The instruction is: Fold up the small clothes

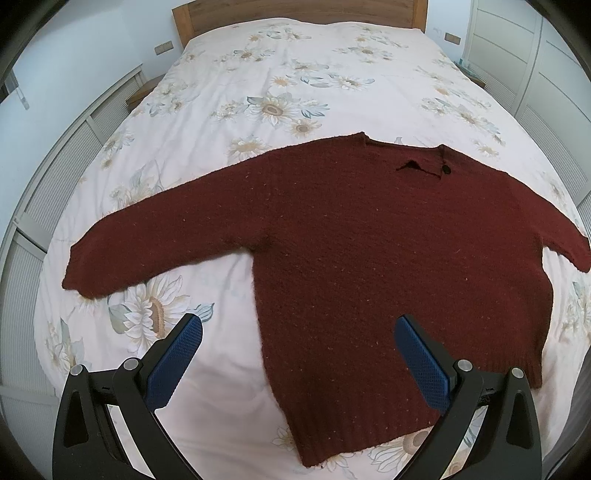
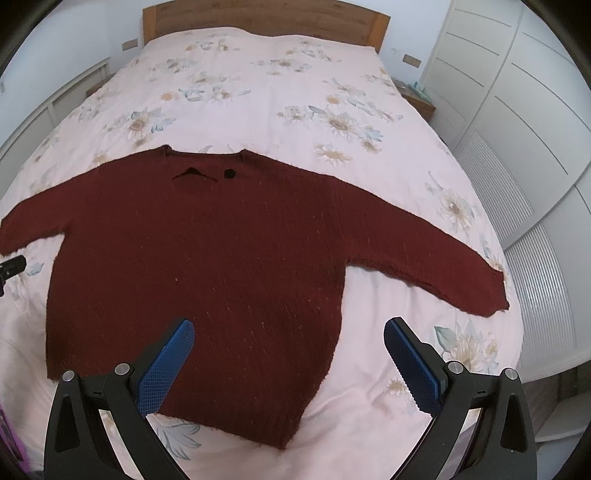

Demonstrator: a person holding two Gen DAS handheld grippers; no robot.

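A dark red knitted sweater (image 1: 369,240) lies flat on the bed, front up, both sleeves spread out, collar with a black button (image 1: 446,169) at the far side. It also shows in the right wrist view (image 2: 207,251). My left gripper (image 1: 298,328) is open and empty, hovering over the sweater's lower left hem corner. My right gripper (image 2: 289,330) is open and empty, hovering over the lower right hem corner. The left sleeve (image 1: 155,240) and the right sleeve (image 2: 424,251) lie outstretched.
The bed has a pale floral cover (image 1: 280,74) and a wooden headboard (image 1: 295,11). White wardrobe doors (image 2: 517,129) stand on the right, a white slatted wall (image 1: 55,177) on the left. A nightstand (image 2: 417,96) sits by the headboard. A dark object (image 2: 11,267) pokes in at the left edge.
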